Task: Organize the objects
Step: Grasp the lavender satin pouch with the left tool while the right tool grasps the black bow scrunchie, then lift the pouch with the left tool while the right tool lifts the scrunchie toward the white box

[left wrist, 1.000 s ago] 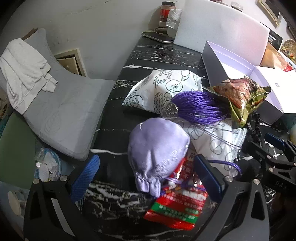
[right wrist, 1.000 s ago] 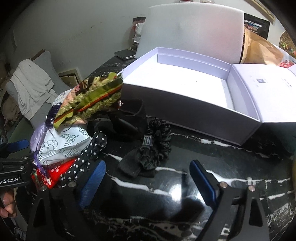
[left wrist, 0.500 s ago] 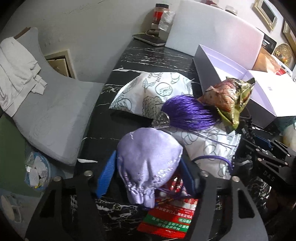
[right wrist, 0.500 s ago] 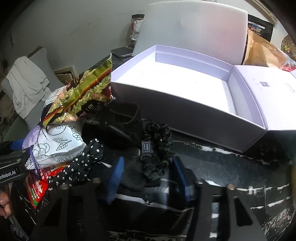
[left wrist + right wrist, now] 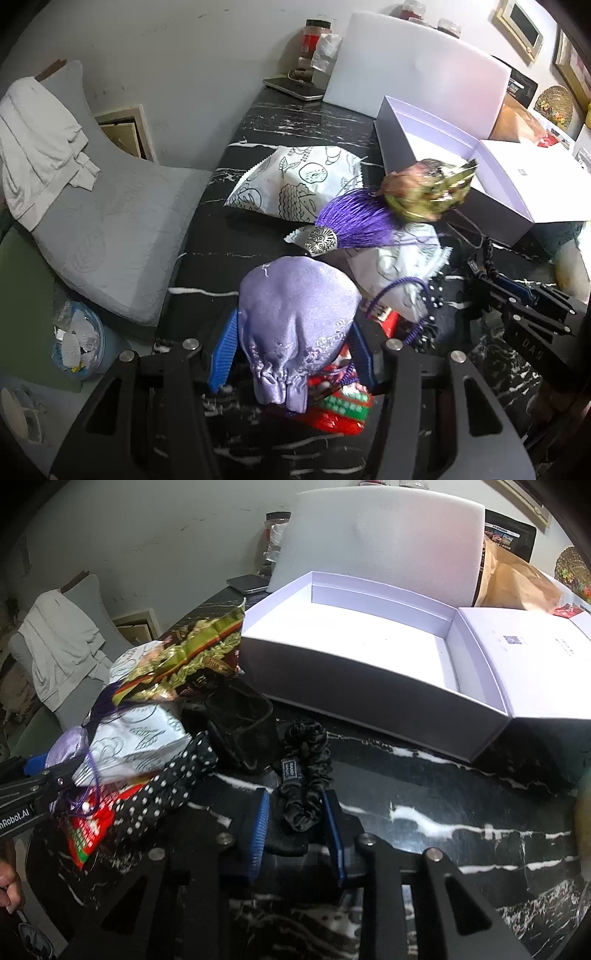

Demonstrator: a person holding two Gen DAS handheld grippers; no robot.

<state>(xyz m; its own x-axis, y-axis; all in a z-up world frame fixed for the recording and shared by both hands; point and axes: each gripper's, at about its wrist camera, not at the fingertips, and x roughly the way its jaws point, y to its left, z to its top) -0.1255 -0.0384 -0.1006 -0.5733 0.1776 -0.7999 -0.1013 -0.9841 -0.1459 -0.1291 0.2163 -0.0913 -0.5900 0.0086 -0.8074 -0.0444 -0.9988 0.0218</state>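
My left gripper (image 5: pixel 291 350) is shut on a lilac satin drawstring pouch (image 5: pixel 295 314), held over a red snack packet (image 5: pixel 340 410) on the black marble table (image 5: pixel 288 122). My right gripper (image 5: pixel 299 823) is shut on a black scrunchie (image 5: pixel 306 775) lying on the table. An open lilac gift box (image 5: pixel 351 635) stands just beyond it and shows empty; it also shows in the left wrist view (image 5: pixel 443 147). A pile sits between the grippers: white printed packets (image 5: pixel 295 181), a purple tassel (image 5: pixel 354 221), a gold-green snack bag (image 5: pixel 184 661) and a polka-dot band (image 5: pixel 173 782).
A black pouch (image 5: pixel 240 723) lies behind the scrunchie. A white foam sheet (image 5: pixel 380 535), a jar (image 5: pixel 314 40) and a phone (image 5: pixel 247 583) stand at the table's far end. A grey cushion with a white cloth (image 5: pixel 37 147) lies off the left edge.
Both grippers have closed from wide open: the left onto the lilac pouch, the right onto the black scrunchie. Both moved forward toward their items.
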